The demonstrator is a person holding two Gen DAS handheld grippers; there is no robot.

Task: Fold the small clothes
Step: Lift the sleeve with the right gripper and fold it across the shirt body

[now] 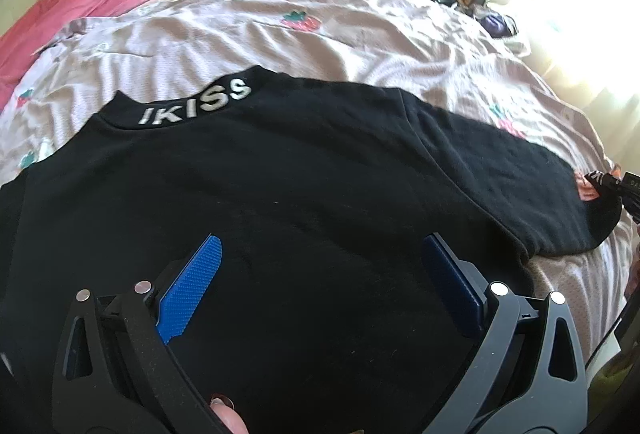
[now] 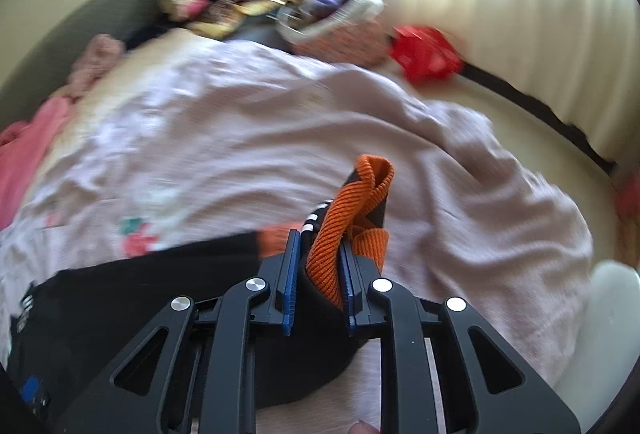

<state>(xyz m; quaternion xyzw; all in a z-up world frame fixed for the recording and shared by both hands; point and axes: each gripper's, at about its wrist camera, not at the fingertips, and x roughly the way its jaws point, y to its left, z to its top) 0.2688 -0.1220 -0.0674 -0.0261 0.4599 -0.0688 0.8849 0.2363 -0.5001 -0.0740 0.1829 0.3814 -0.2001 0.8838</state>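
While spread flat, black top (image 1: 300,194) shows orange cuff (image 2: 352,218).

Black sweatshirt (image 1: 280,174) lies on the sheeted bed (image 1: 360,34).

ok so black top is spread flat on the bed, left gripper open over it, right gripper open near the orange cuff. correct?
Not quite. The right gripper is shut on the orange cuff, as the right wrist view shows. The rest holds: the black top lies spread on the bed, with the left gripper open over it.
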